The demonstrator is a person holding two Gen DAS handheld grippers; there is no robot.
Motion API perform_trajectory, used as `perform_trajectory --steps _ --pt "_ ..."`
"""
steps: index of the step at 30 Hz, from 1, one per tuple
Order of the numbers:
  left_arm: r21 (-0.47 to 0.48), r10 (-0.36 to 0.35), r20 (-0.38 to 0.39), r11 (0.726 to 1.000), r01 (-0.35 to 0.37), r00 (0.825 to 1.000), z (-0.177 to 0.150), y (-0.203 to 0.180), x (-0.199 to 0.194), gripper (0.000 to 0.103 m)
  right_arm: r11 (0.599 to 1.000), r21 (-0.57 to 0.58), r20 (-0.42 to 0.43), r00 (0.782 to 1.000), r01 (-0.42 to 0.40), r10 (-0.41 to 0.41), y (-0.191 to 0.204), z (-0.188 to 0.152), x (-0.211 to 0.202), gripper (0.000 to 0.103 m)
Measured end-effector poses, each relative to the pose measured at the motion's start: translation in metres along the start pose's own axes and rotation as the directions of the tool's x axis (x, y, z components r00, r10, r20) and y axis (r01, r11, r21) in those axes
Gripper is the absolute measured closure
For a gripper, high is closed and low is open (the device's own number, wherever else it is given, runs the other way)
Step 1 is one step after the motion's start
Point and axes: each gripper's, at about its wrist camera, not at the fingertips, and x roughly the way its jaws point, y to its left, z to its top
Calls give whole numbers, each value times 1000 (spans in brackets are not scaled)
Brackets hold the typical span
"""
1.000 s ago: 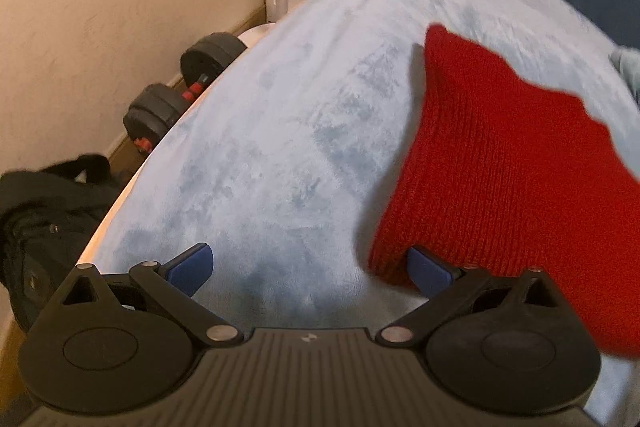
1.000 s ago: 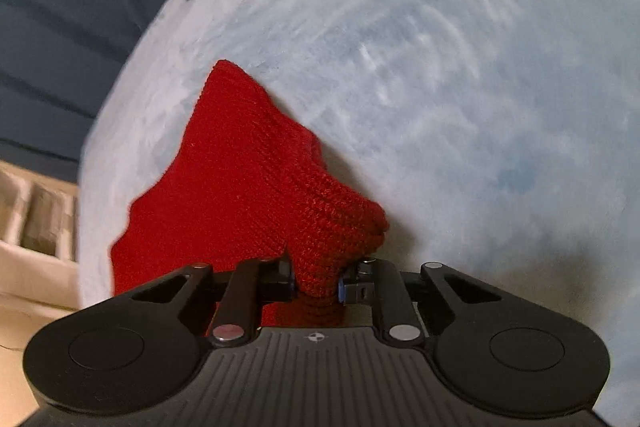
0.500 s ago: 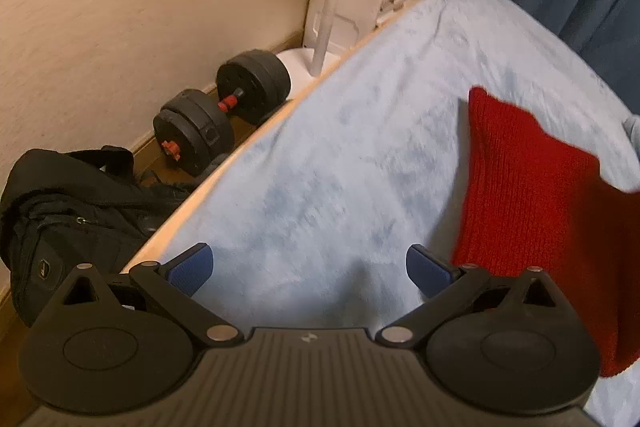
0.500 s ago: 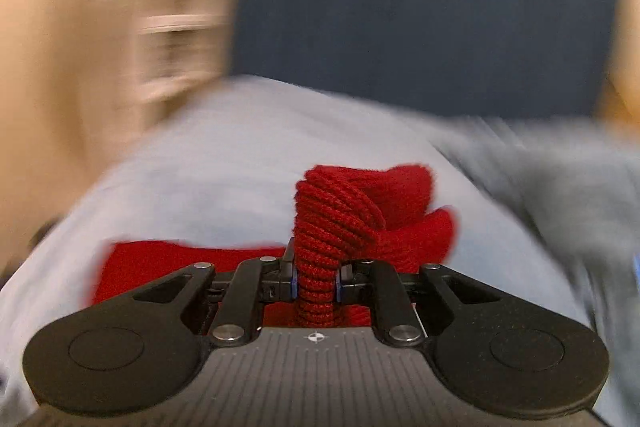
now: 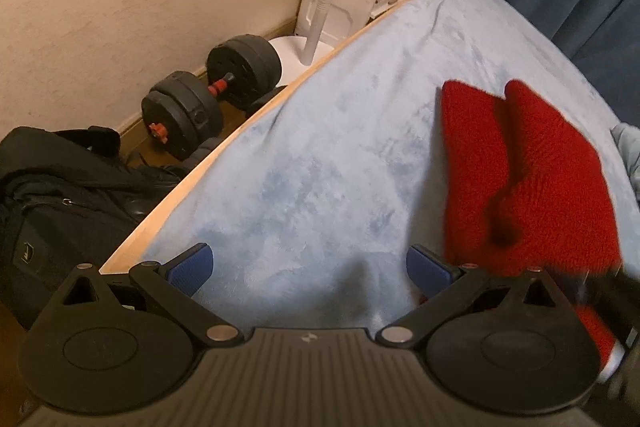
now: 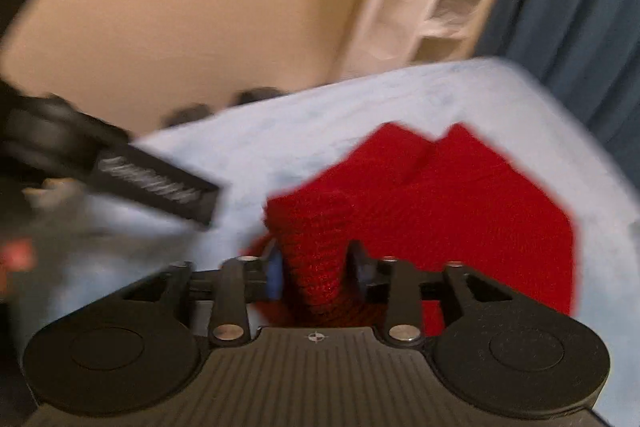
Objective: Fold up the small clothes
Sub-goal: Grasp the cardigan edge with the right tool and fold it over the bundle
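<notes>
1. The red knit garment [image 5: 532,179] is now lying doubled over on the pale blue blanket [image 5: 320,155]; a second ago it was spread as one flat layer with a corner pinched up, and now two red peaks are sitting side by side.
2. The right gripper [image 6: 316,267] is letting go: its jaws are opening, with a bunched ridge of red knit standing between them, apparently no longer squeezed.
3. The left gripper [image 5: 310,263] is hovering wide open over bare blanket, just beside the garment's near edge, holding nothing.
4. Judging by this, one fold is being laid down; the release is what will settle it.
5. A dumbbell [image 5: 212,99] and black bag [image 5: 52,195] are sitting on the floor, uninvolved.
</notes>
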Motion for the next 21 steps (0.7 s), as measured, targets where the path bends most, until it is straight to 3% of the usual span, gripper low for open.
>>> perform_trajectory --steps 2,4,7,10,12,14,15,16,18,21 --pt "-15 -21 9 1000 21 1000 4 0 -7 0 998 2 24 998 -56 56 7 -9 -20 49" --pt "-26 -70 30 997 70 997 10 -2 -18 0 996 47 45 997 -70 68 -2 -15 -46 54" --pt "13 -149 33 989 148 988 19 -19 -29 0 970 236 114 989 61 -90 -37 -29 -85 53" --pt "97 -216 -13 971 216 976 24 -48 -22 0 885 402 79 954 236 -290 -78 -43 -98 53" --pt "176 -178 -46 967 184 983 22 -69 -7 0 843 447 8 942 298 -337 -94 -51 -90 53" --pt "299 -23 -51 953 37 998 8 -84 16 0 850 456 -92 964 263 -249 -100 -69 -70 53" --pt "313 -12 -60 949 30 998 1 -83 22 0 859 446 -158 967 250 -199 -98 -80 -58 53" --pt "297 -24 -73 954 45 997 -5 -76 24 0 867 426 -172 964 259 -203 -89 -88 -53 53" --pt "227 -83 -96 968 104 992 -13 -59 18 0 891 358 -139 959 280 -246 -71 -99 -58 53" --pt "223 -66 -122 970 92 990 -19 -53 0 0 891 367 -148 962 268 -229 -61 -99 -75 51"
